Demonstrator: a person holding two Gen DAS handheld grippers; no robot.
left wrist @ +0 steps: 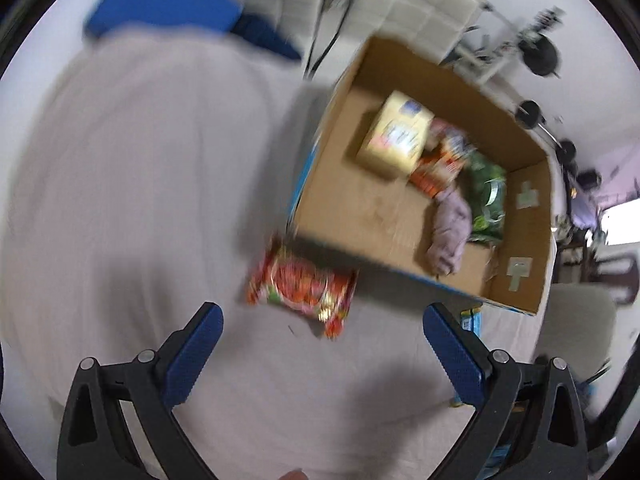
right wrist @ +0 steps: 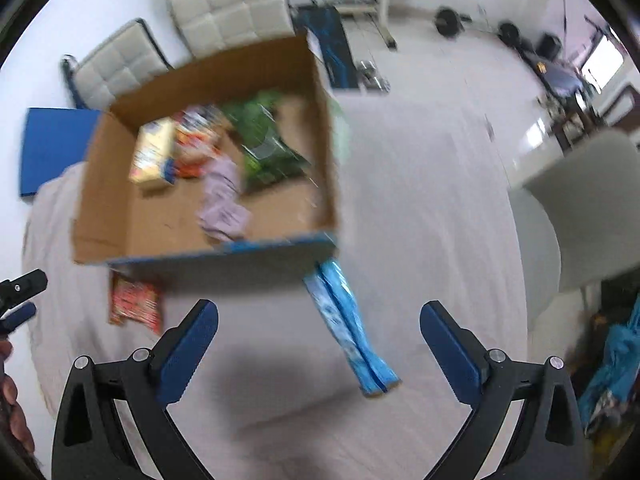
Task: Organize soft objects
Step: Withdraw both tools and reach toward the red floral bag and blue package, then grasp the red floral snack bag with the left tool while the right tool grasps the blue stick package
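Note:
An open cardboard box [left wrist: 532, 176] stands on the white cloth and also shows in the right wrist view [right wrist: 108, 200]. Inside lie a yellow pack [left wrist: 396, 136], an orange-red packet [left wrist: 440, 168], a green bag [left wrist: 488, 196] and a lilac cloth [left wrist: 448, 232]. A red-orange snack packet [left wrist: 304, 288] lies on the cloth before the box, just ahead of my open, empty left gripper [left wrist: 322, 320]. It also shows in the right wrist view [right wrist: 136, 304]. A blue packet [right wrist: 348, 332] lies between the fingers' line of my open, empty right gripper [right wrist: 318, 316].
A blue board [right wrist: 56, 152] lies at the table's far left edge. White padded chairs [right wrist: 228, 8] stand behind the box. A white chair [right wrist: 580, 208] is at the right. Gym weights [right wrist: 452, 20] lie on the floor beyond. The left gripper's tip [right wrist: 20, 292] shows at the left edge.

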